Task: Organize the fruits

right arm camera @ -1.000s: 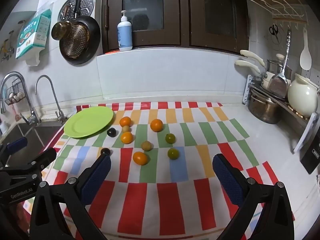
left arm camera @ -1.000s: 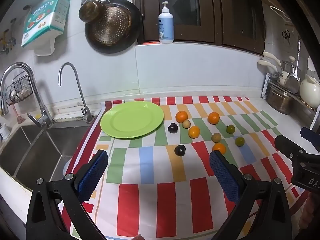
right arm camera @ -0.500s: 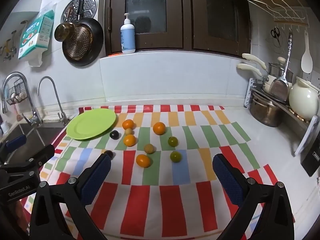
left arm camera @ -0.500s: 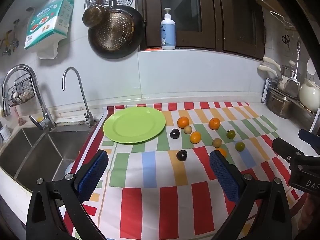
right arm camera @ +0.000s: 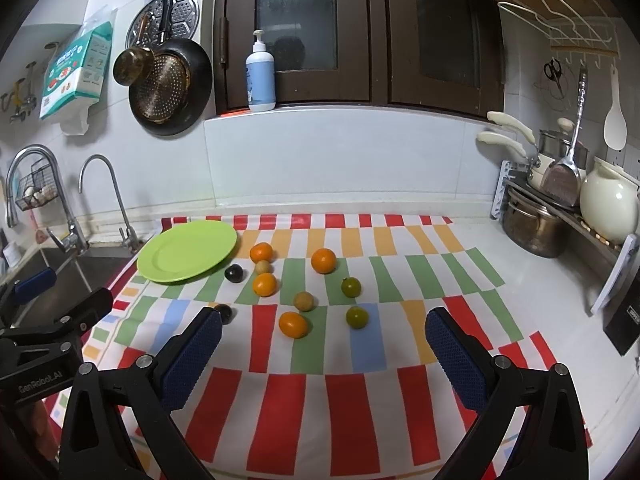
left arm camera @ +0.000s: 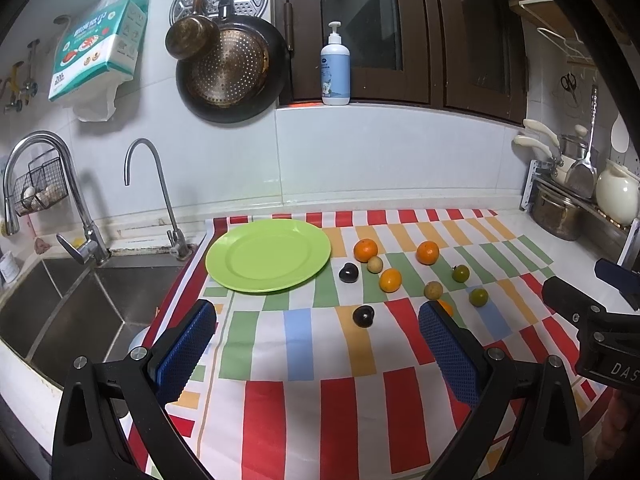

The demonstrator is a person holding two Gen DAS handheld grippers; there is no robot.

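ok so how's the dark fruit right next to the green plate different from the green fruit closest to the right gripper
Colour: the dark fruit is near-black, while the green fruit is olive green with a yellowish tinge.
Position: the dark fruit sits just off the green plate, at its rim; the green fruit lies far from the plate, on a blue patch of the striped cloth.
Both are small, round, and rest loose on the cloth, untouched by either gripper.

Green plate, striped multicolour cloth, orange, green, dark fruits
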